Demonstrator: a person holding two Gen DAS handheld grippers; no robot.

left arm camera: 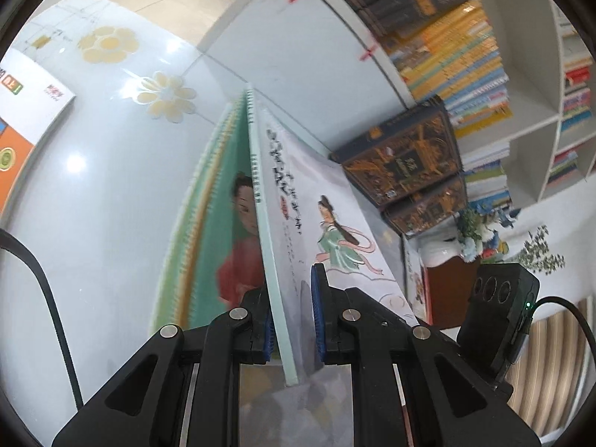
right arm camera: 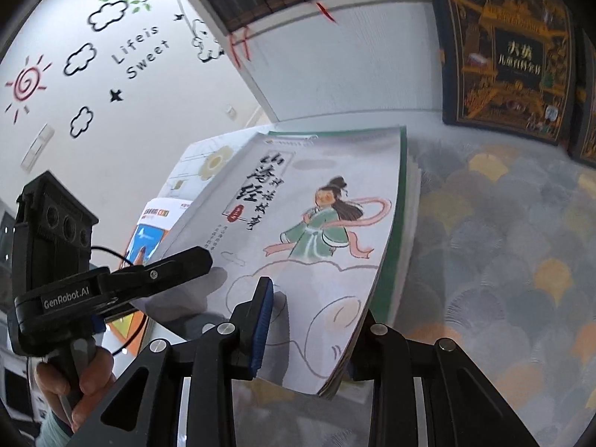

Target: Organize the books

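Left gripper (left arm camera: 292,320) and right gripper (right arm camera: 316,329) both pinch white, green-spined picture book (right arm camera: 298,223) edges; uneven pull risks slip or torn cover

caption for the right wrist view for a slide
Both grippers clamp a white picture book above a scallop-patterned surface, dark ornate book standing behind.

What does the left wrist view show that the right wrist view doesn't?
Left wrist only: the teal spiral-bound book behind the illustrated book, white shelf cubbies, and the right gripper seen from outside. Right wrist only: the wall decals, a hand on the left gripper, the patterned mat. Both: the illustrated book, clamped by both grippers, and dark ornate volumes.
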